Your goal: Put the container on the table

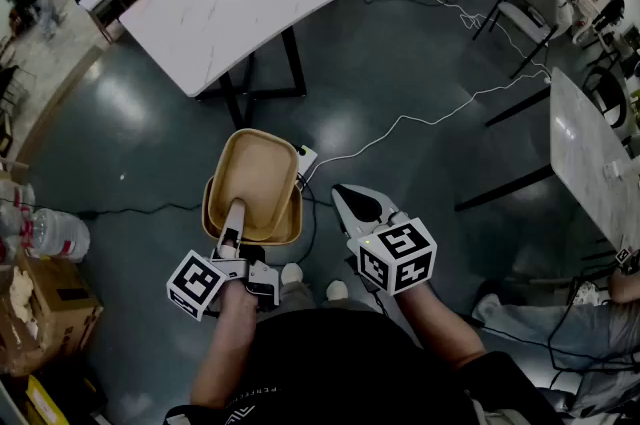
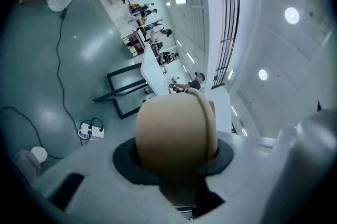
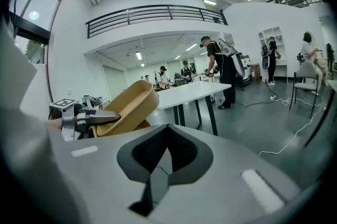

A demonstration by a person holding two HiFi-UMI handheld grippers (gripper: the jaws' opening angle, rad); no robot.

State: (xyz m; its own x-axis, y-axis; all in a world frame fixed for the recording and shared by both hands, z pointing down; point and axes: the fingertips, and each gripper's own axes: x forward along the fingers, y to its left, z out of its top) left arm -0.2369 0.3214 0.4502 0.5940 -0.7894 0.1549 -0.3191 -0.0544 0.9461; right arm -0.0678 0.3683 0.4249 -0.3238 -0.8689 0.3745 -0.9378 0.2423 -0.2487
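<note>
Head view: the left gripper [image 1: 233, 218] clamps the container [image 1: 262, 175] by its near rim, in the air short of the table [image 1: 235, 8]. The container hides the left pads. The right gripper [image 1: 358, 203] is closed and empty.

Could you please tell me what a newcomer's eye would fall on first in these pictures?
The tan container stands out first, held above the dark floor by the left hand-held gripper, whose jaws clamp its near rim. Ahead of it stands a white marble-topped table. The right hand-held gripper hangs beside the container, jaws together and empty.
</note>
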